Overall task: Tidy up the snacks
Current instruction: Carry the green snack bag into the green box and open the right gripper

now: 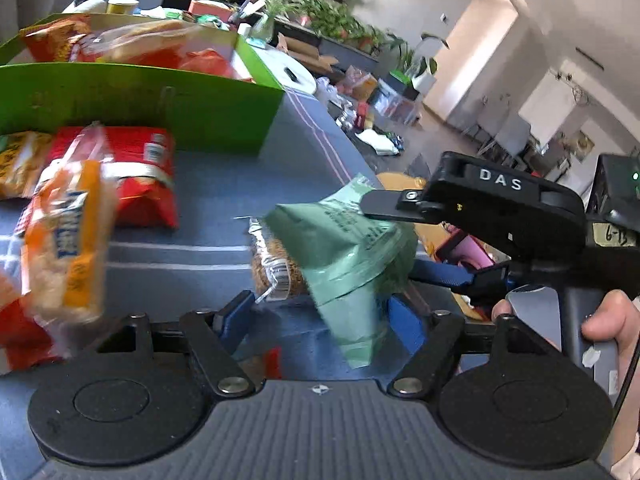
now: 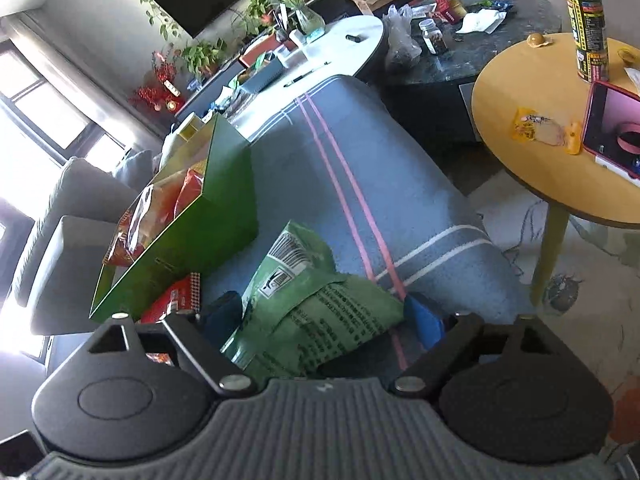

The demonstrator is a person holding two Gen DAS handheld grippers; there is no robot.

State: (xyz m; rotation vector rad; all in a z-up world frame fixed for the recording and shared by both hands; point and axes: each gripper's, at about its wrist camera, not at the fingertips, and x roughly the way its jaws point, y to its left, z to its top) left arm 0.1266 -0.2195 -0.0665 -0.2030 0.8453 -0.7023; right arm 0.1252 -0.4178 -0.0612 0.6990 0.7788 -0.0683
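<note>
**Step in hand.** My judgement is that this is carrying the green snack bag (image 2: 320,300) to the green box (image 2: 224,216).

**Location of item.** In the right wrist view the bag lies at 6 o'clock, filling the span between my right gripper's (image 2: 324,316) two blue fingers. The box stands at 10 o'clock from it, well apart, with red and orange packets already inside.

**Gripper state.**
- Right: clamped on the bag, as I read it. The left wrist view shows one finger lying across the bag's top edge and the other beneath it, with the bag's lower half drooping free.
- Left: my left gripper (image 1: 320,316) has its fingers apart, pressing on nothing. The bag and a clear packet of brown snacks (image 1: 272,268) sit just ahead of them.

**Recommendations.**
- The grip is near one end, so the bag will likely swing. I should carry it level and unhurried.
- Clear the box's near wall before lowering.
- Release only once the bag is over the open interior at 11 o'clock.
- Keep the left gripper out of the path. It could otherwise snag the drooping end.

**Pose.**
- Both grippers pitch downward toward the blue-grey tablecloth (image 2: 360,160).
- My hand (image 1: 612,320) wraps the right handle at 3 o'clock in the left view.
- A red packet (image 1: 136,172) and a bread packet (image 1: 68,248) lie at 9 o'clock.
</note>
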